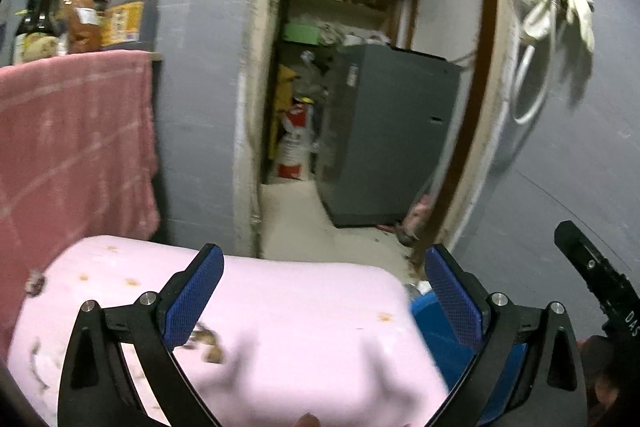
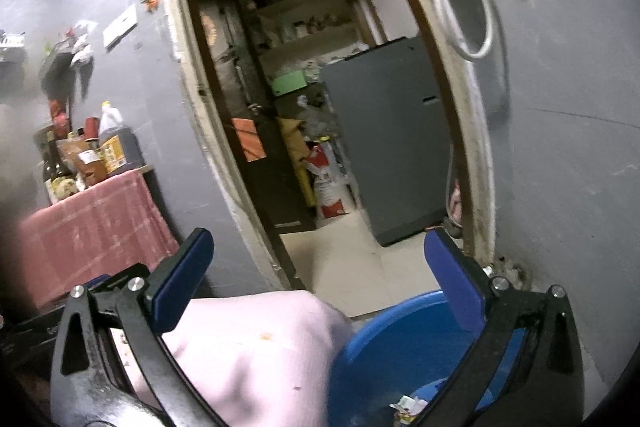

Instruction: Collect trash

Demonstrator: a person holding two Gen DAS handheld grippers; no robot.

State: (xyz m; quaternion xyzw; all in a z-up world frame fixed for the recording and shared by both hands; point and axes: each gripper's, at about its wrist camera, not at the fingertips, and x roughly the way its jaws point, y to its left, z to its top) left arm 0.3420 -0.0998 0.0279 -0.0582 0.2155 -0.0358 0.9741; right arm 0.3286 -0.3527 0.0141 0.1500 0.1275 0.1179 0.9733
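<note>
The left gripper [image 1: 323,295] and right gripper [image 2: 320,283] both point level toward the doorway, tongs spread wide apart and holding nothing. Just below them lies a pale pink cloth-covered surface [image 1: 280,327] strewn with brown crumbs [image 1: 208,343]; at its right sits a round blue plastic bin [image 2: 400,339] with paper scraps [image 2: 408,407] inside. Farther off, a grey metal cabinet [image 1: 384,135] stands past the door frame
</note>
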